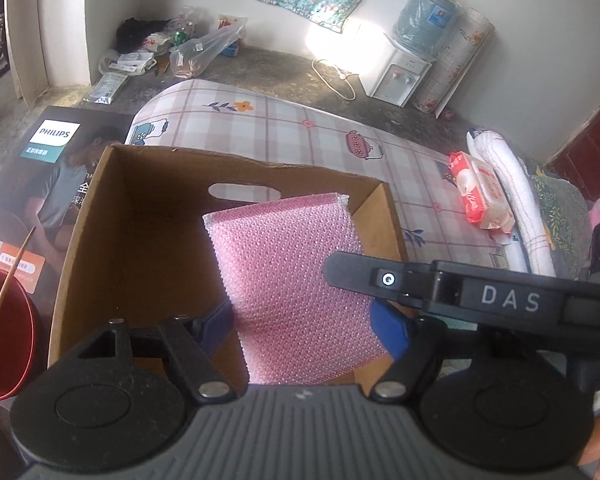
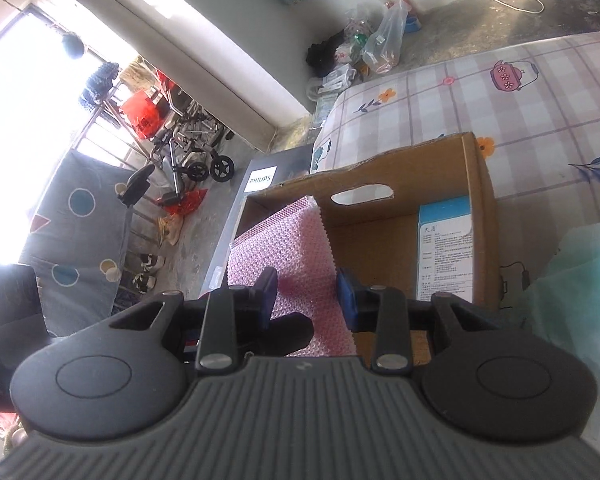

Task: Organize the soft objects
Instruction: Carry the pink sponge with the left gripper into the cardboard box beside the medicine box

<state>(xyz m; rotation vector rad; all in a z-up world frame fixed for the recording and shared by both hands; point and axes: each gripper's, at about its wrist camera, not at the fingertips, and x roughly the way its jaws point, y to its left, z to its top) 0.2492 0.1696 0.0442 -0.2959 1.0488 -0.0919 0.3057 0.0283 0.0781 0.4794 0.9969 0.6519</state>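
Observation:
A pink bubble-wrap pad (image 1: pixel 292 272) hangs tilted over an open cardboard box (image 1: pixel 140 216) that stands on the bed. My left gripper (image 1: pixel 302 330) is shut on the pad's near end, a blue pad pressed on each side. My right gripper (image 2: pixel 307 298) is shut on the same pink pad (image 2: pixel 296 256) from the other side. One of its black fingers (image 1: pixel 364 276) crosses over the pad in the left wrist view. The cardboard box (image 2: pixel 476 216) has a handle hole, and a blue-and-white carton (image 2: pixel 444 240) lies inside it.
The checked bed sheet (image 1: pixel 300 136) carries a red tissue pack (image 1: pixel 480 192) and a folded white towel (image 1: pixel 512 200) at the right. A Philips box (image 1: pixel 52 168) and a red bucket (image 1: pixel 4 336) stand left of the cardboard box. Pale green fabric (image 2: pixel 580 280) lies beside it.

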